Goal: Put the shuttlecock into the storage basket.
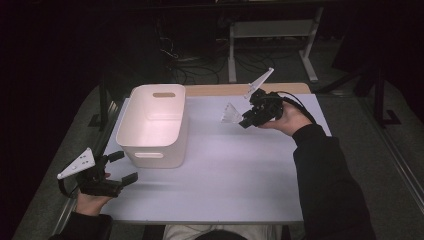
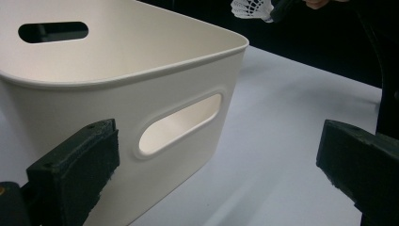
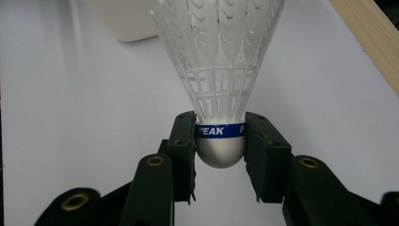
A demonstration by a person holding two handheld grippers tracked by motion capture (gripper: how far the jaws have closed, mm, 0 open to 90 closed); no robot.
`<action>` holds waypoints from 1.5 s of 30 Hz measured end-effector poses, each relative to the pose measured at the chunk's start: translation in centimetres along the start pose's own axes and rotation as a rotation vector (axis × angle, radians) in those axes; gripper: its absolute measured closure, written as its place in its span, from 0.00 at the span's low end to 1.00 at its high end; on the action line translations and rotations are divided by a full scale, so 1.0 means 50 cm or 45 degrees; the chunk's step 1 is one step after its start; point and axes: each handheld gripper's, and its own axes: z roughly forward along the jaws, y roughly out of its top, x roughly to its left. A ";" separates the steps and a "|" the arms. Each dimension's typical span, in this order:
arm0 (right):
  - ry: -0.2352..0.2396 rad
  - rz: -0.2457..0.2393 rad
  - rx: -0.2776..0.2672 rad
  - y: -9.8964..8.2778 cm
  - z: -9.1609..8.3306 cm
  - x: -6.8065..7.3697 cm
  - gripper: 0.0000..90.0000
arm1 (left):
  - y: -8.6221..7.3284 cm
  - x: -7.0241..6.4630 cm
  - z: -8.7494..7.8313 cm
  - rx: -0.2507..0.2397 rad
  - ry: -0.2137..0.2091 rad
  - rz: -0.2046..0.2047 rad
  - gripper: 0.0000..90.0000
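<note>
A white plastic shuttlecock (image 3: 219, 70) with a blue band and a rounded white head is clamped by its head between the pads of my right gripper (image 3: 219, 134), skirt pointing away. In the high view that right gripper (image 1: 246, 120) hangs above the table's far right part, the shuttlecock (image 1: 231, 114) pointing left toward a white bin (image 1: 155, 125). My left gripper (image 1: 122, 167) rests at the table's near left corner, jaws wide apart with nothing between them. In its own view the left gripper (image 2: 221, 160) faces the bin's (image 2: 141, 94) near wall and handle slot (image 2: 181, 123); the shuttlecock (image 2: 251, 8) shows at the top.
The bin stands on the pale table (image 1: 235, 170), left of centre, and nothing shows inside it. A wooden strip (image 1: 235, 89) runs along the table's far edge. Beyond it stand a white frame (image 1: 272, 40) and cables on a dark floor.
</note>
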 end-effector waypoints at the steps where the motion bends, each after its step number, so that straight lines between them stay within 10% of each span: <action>1: 0.000 -0.008 0.003 0.002 0.000 0.000 0.71 | 0.000 0.000 0.000 0.000 0.000 0.000 0.00; 45: 0.056 -0.125 -0.021 0.101 0.026 0.038 0.71 | 0.000 0.000 0.000 0.004 -0.005 0.004 0.00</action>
